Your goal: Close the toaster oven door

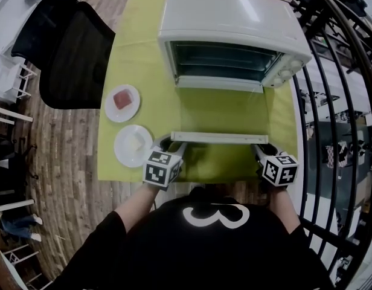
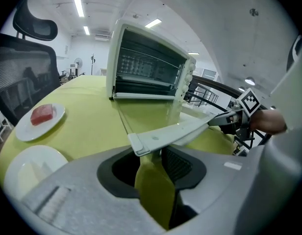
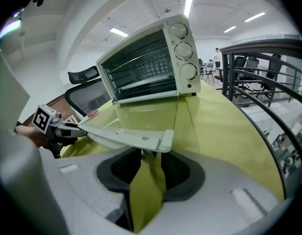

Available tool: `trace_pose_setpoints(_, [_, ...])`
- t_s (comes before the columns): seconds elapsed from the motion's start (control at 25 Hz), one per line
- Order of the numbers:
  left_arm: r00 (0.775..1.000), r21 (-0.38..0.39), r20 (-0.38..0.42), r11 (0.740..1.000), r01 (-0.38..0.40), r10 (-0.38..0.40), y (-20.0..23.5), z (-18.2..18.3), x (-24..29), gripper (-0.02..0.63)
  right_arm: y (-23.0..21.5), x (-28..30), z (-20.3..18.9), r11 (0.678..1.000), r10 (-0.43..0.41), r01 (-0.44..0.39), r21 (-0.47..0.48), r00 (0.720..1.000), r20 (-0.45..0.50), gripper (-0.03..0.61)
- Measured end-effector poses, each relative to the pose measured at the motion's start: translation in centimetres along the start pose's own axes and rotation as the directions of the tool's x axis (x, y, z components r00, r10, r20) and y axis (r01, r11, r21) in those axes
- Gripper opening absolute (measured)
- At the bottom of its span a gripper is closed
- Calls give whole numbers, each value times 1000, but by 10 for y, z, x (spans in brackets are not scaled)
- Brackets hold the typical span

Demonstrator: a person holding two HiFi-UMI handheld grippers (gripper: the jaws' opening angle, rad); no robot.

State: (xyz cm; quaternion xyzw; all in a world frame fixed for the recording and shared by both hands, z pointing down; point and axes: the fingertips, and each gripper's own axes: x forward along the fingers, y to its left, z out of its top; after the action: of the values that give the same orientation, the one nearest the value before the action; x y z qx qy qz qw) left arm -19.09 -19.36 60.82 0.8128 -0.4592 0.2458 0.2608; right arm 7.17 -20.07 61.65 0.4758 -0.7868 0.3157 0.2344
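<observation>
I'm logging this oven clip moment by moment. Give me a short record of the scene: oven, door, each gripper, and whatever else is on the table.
oven: white, on a green cloth
door: open, folded down toward the person
left gripper: at the left end of the door's rail; jaws show a gap, grip unclear
right gripper: at the rail's right end; likewise
plate 1: left of the door, holds a red piece
plate 2: nearer the person, holds a pale piece

White toaster oven (image 1: 234, 23) stands upright, its glass door (image 1: 219, 115) lying flat, fully open.
</observation>
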Motion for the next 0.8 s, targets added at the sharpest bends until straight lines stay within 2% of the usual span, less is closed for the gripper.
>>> trace_pose_setpoints(0.32, [999, -4, 9, 999, 32, -32, -3, 7, -4, 141, 3, -6, 5, 1000, 13, -13, 27, 1000, 19, 110])
trace_pose_setpoints(0.8, [992, 1, 114, 998, 56, -56, -8, 47, -27, 133, 14, -36, 38, 999, 17, -22, 35, 992, 122, 107])
